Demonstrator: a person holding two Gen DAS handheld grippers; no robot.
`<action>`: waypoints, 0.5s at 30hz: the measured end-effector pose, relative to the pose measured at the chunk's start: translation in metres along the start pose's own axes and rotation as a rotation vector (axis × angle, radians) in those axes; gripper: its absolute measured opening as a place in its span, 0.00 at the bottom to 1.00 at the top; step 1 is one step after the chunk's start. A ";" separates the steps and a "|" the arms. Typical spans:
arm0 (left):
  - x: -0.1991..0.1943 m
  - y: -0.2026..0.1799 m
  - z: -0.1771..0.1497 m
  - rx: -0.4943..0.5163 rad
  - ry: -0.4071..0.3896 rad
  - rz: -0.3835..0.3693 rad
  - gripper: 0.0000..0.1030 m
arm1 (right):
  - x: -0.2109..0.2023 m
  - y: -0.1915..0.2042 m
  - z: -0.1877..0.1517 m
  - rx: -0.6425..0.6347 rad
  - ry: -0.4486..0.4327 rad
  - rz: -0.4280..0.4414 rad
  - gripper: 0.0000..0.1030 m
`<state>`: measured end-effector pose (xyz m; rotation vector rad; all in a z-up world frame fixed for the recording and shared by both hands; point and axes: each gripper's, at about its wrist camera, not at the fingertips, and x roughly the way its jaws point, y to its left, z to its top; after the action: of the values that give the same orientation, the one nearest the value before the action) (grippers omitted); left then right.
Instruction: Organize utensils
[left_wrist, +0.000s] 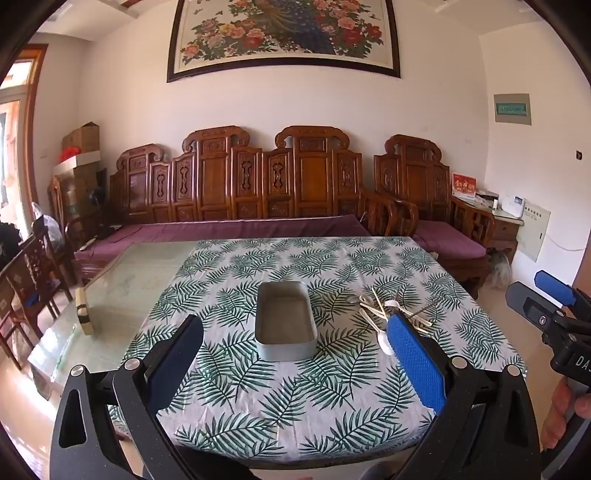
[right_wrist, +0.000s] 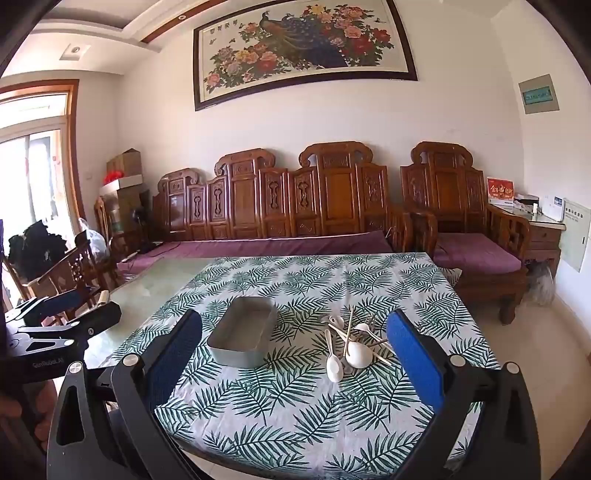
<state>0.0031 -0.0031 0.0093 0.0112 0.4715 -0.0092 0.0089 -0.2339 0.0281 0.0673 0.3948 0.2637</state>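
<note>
A loose heap of utensils, made up of white plastic spoons, pale wooden chopsticks and a few metal pieces, lies crossed over itself on the leaf-printed white and green tablecloth. In the right wrist view the heap sits ahead of the right gripper, between the lines of its two fingers and closer to the blue-padded one on the right; nothing touches it. The largest white spoon rests bowl-up at the near edge of the heap, with a smaller white spoon just beside it.

Just to the left of the heap, apart from it, stands a rectangular grey metal tray with rounded corners. In the left wrist view this tray lies ahead of the left gripper, centred between its fingers, while the utensils are partly hidden behind the blue pad of its right-hand finger.

Both claws stand spread wide, gripping nothing, and each hovers above the near part of the cloth.

The cloth covers part of a glass-topped table. Beyond it runs a carved wooden bench with purple cushions.
</note>
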 end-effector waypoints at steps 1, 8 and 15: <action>0.000 0.000 0.000 -0.001 -0.001 -0.001 0.94 | 0.000 0.000 0.000 -0.001 0.000 -0.001 0.98; -0.005 0.000 -0.001 -0.003 -0.007 -0.003 0.94 | 0.000 0.000 0.002 0.000 -0.001 0.000 0.98; -0.006 0.000 -0.001 -0.002 -0.008 -0.003 0.94 | -0.002 0.001 0.004 0.000 -0.003 0.000 0.98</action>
<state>-0.0021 -0.0029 0.0113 0.0080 0.4639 -0.0115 0.0091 -0.2336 0.0328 0.0680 0.3920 0.2634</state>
